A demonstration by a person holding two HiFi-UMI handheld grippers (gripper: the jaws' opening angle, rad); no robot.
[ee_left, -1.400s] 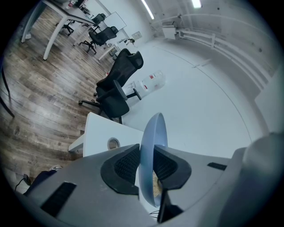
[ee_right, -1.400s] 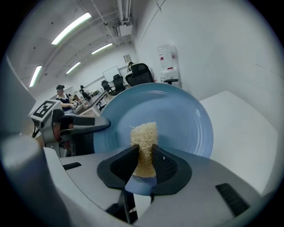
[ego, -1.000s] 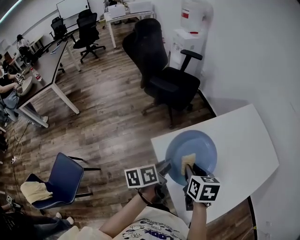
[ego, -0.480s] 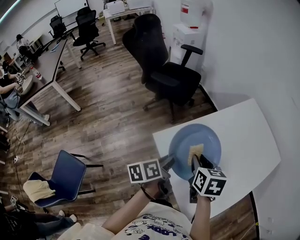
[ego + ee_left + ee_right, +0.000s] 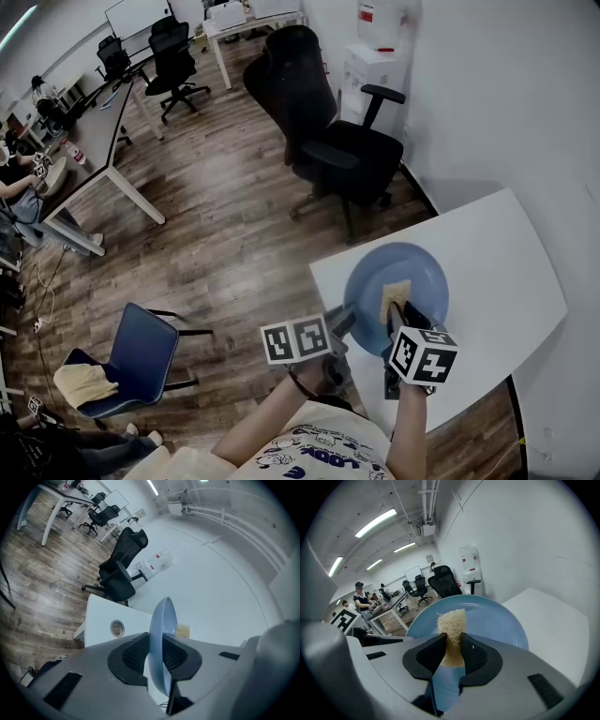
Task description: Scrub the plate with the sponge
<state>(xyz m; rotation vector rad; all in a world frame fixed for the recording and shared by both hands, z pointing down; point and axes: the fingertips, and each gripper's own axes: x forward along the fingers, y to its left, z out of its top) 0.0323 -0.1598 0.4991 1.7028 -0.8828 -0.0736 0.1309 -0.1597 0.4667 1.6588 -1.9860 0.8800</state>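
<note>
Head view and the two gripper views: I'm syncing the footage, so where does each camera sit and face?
Head view: on the head, steeply down at table, plate; forearms show.
Left gripper view: on left hand-held gripper, along jaws clamping plate's rim.
Right gripper view: on right hand-held gripper, along jaws gripping sponge on plate.
Shared: plate and sponge.

Open-plan office: black swivel chairs w/ armrests, long desks, whiteboard at far end, water dispenser in corner, wood-look floor, ceiling strip lights, a person at a desk.
</note>
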